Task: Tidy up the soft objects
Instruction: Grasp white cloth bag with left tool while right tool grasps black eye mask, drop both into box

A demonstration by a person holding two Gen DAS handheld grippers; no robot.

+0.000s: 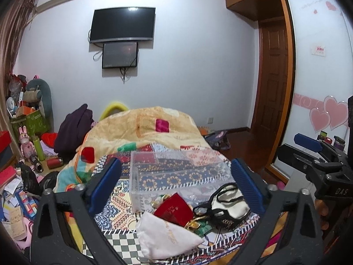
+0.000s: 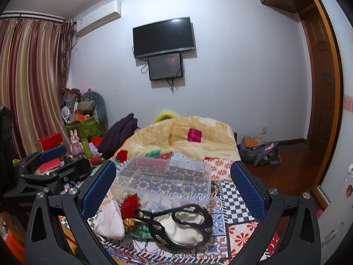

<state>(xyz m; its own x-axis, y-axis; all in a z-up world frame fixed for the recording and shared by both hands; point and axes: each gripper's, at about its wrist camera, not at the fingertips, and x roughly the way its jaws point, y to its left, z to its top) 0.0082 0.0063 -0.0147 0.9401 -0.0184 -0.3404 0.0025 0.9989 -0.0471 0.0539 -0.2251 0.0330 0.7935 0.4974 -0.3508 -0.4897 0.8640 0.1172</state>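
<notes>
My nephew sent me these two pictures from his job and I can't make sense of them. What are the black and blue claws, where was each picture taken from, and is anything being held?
There is no robot. A person holds a two-finger gripper in each hand, each carrying a wide-angle camera looking along its blue-padded fingers. One picture comes from the left gripper, the other from the right gripper. Both are open and hold nothing. They hover over a bed with a patterned bedspread. On it lie a clear plastic box, a white pouch, a red pouch and a cream pouch with black trim. A crumpled blanket lies behind.
</notes>
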